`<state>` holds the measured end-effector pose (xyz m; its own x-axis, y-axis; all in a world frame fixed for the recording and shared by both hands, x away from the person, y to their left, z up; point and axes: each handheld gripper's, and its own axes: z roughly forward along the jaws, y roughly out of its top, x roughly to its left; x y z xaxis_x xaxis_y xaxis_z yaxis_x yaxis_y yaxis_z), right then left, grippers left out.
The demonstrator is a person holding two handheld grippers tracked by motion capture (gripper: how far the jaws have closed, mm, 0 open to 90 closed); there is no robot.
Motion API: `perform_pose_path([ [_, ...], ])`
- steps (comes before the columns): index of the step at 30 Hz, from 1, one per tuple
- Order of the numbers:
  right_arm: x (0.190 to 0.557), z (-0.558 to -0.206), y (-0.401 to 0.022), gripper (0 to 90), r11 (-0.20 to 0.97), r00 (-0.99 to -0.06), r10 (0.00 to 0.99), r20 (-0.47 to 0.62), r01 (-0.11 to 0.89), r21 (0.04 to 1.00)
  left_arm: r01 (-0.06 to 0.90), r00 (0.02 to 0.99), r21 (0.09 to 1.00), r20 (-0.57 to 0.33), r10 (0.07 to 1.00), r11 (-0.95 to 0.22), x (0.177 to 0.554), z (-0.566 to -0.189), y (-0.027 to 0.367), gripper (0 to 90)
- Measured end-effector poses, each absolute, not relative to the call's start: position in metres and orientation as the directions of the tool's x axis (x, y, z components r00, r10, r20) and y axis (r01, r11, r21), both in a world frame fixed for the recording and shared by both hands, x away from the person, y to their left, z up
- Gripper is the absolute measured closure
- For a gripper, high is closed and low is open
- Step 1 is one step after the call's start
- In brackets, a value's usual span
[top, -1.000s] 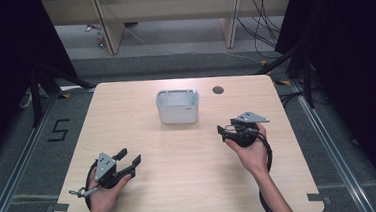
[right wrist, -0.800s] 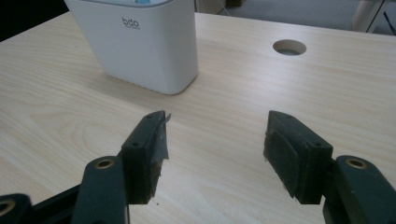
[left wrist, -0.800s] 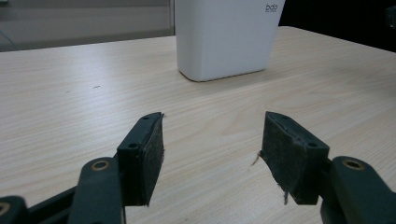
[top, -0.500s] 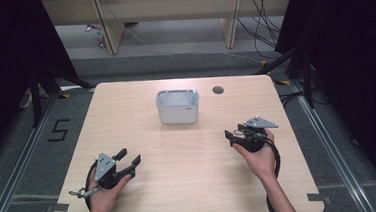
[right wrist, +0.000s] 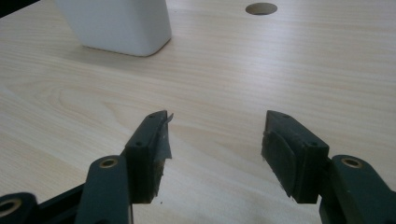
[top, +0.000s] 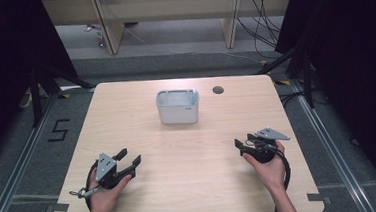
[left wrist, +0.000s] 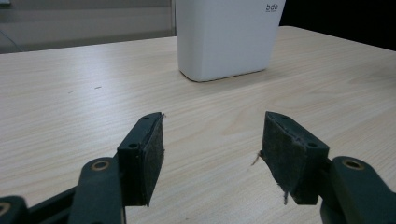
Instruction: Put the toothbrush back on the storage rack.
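White container (top: 177,107) standing on the tabletop (top: 196,185) well ahead of both sets of jaws, top cropped in both gripper views, contents hard to make out, left gripper (top: 128,160) and right gripper (top: 243,145) jaws apart, nothing between them, cable hole (top: 218,90) beyond.

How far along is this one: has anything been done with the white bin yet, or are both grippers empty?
Nothing looks done yet. The white bin stands upright at the far middle of the table, untouched, near the round hole. Nothing is in hand: the left gripper and the right gripper rest near the table's near edge, fingers apart and empty. Reaching for the bin and handling it are still left.
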<state>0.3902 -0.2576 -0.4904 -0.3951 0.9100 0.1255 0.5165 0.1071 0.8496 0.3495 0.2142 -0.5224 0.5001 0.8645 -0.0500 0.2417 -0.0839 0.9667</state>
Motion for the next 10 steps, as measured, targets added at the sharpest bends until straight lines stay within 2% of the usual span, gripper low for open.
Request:
perform_pose_path([
  [10,0.377,-0.500,-0.257,41.2,0.037,-0.367,0.910,0.194,0.536,0.843,0.233,0.503,0.970,-0.058,0.862,-0.071,0.352,-0.523,0.214,38.3],
])
